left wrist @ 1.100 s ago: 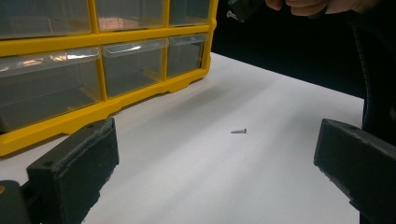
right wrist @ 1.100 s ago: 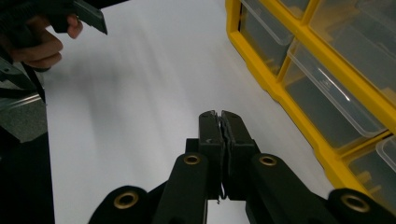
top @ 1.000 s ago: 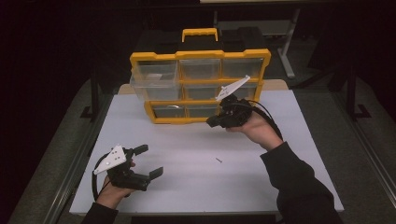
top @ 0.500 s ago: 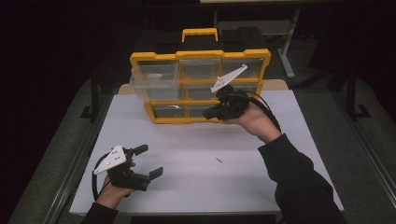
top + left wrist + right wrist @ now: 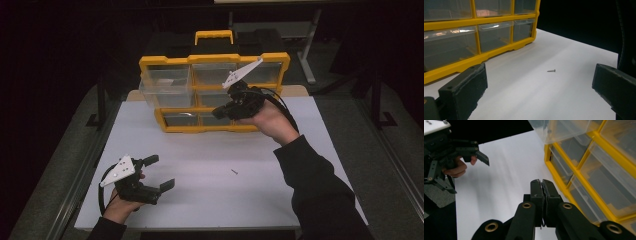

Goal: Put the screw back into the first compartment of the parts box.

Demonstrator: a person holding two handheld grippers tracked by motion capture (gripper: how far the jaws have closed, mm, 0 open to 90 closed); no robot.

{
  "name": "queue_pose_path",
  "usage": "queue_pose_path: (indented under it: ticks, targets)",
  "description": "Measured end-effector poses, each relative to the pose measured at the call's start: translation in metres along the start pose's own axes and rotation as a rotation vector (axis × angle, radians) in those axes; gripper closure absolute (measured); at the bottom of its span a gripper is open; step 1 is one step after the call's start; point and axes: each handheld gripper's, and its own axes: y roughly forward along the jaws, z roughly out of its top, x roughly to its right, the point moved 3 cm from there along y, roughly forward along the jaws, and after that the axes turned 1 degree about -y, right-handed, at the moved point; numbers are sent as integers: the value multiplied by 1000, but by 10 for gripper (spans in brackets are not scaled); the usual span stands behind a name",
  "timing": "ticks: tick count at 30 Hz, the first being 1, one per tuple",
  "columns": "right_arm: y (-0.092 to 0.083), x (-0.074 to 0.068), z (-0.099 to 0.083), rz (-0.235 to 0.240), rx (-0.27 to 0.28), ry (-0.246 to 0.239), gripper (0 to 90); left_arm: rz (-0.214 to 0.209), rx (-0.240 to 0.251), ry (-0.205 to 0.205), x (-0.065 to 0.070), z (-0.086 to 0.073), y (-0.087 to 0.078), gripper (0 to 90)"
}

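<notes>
1. While parked low at the near left of the white table point(image 5: 280, 150), leave the left gripper point(image 5: 161, 171) just as is, jaws spread wide and gripping nothing. Keep it clear of the working path, yet ready to steady the yellow organiser point(image 5: 215, 59) against sliding if pushed.

2. Aim for the clear drawer point(image 5: 165, 85), pulled forward out of the top-left slot and overhanging the rows below. Approach from above its open top, not from the front, to avoid knocking its wall or shoving it back in.

3. Carry the right gripper point(image 5: 217, 112) leftward and a little higher from in front of the middle row, black pads pressed tightly together (impossible to tell whether pinching anything; at most a thin sliver at the lower edge of the pads in the right gripper view). Hold that squeeze firm until well over the drawer's mouth, then tip the jaws downward and part them only slightly, close above the drawer floor, to prevent any bouncing out. Watch the trailing cable and the grey plate near the organiser's upper frame.

4. Note the small screw point(image 5: 234, 172) lying loose on the bare table, well apart from both grippers and in front of the organiser. Avoid sweeping it with a sleeve. For picking it up, come straight down with pads either side of its shaft.
</notes>
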Motion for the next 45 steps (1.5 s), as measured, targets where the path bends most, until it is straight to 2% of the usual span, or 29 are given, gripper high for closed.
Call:
queue_pose_path:
  ticks: [2,5,14,15,16,18,28,30,31,32,38,39,40,45]
  targets:
    - [-1,3,3,-6,11,-24,879,-1,4,3,0,0,0,0]
    - [-4,2,8,-4,17,3,879,0,2,7,0,0,0,0]
    - [-9,4,22,-8,37,-7,879,-2,7,5,0,0,0,0]
    - [-9,5,23,-11,42,-23,879,-3,6,6,0,1,0,0]
    - [-10,4,25,-7,42,-7,879,-3,8,6,0,1,0,0]
    - [-10,5,28,-12,50,-34,879,-3,7,1,0,0,0,0]
    - [-16,7,44,-17,77,-36,879,-1,-1,7,0,0,0,0]
    - [-17,5,48,-15,79,-19,879,-1,-2,10,0,1,-1,0]
    - [-17,6,50,-20,85,-36,879,-2,-2,9,0,1,-1,0]
    - [-18,5,52,-18,79,-15,879,-1,-2,9,0,1,-1,0]
    - [-20,6,61,-27,100,-37,879,-2,-2,9,0,1,-1,0]
    - [-20,5,63,-22,100,-20,879,-1,-2,8,0,1,-1,0]
    - [-20,6,64,-25,104,-31,879,-1,-2,7,0,1,-1,0]
    - [-20,5,73,-24,113,-30,879,0,-10,18,-1,1,-1,0]
